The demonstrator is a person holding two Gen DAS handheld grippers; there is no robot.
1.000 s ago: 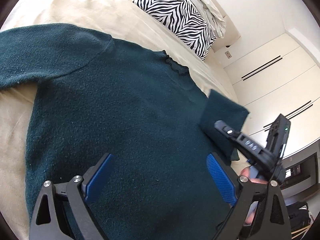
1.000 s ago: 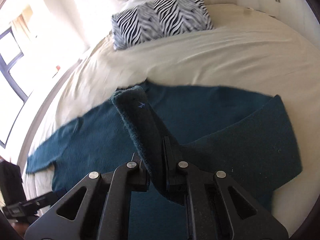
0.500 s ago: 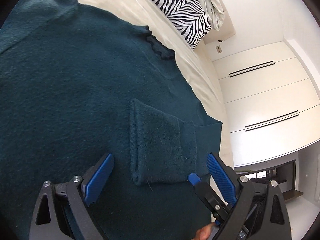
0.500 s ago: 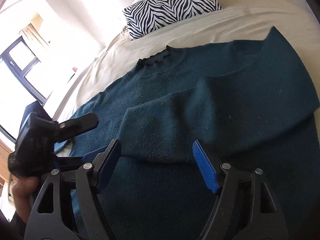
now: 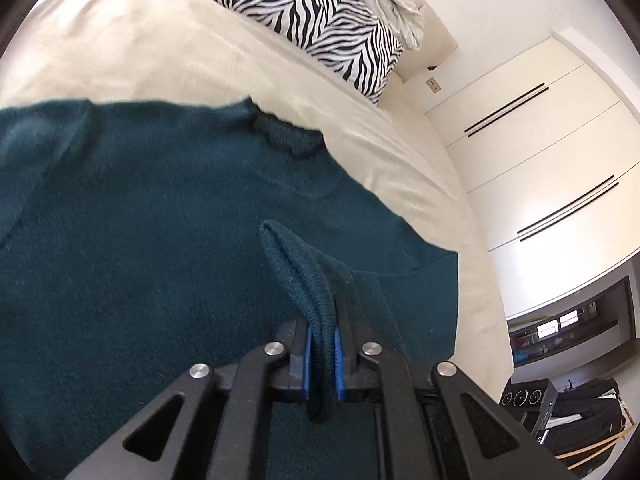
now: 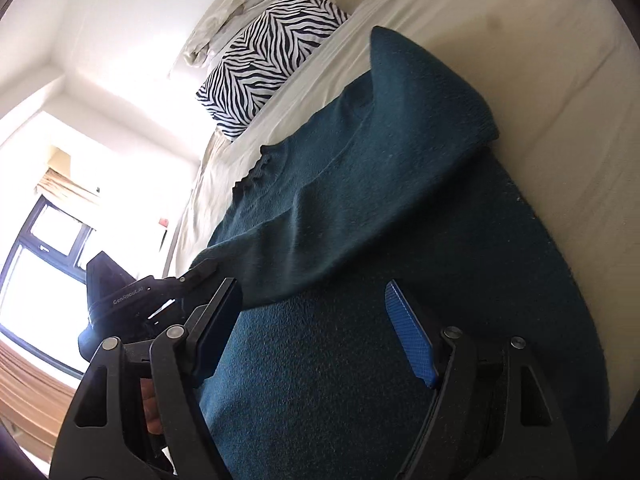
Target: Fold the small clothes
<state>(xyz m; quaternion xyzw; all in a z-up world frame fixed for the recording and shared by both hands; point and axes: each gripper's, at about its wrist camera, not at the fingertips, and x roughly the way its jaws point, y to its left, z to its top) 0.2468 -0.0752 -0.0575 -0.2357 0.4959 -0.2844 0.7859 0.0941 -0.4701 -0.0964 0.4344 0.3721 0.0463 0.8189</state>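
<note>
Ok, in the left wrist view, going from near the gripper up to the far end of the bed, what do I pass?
left gripper shut on the sleeve cuff → sweater body → sweater collar → bed sheet → zebra pillow → crumpled white bedding.

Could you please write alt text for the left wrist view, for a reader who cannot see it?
The left tool is shut on a cuff of a teal sweater, pinching the knit between its blue pads. The sweater lies spread on a cream bed, neckline toward a zebra pillow; white wardrobe doors stand on the right.
</note>
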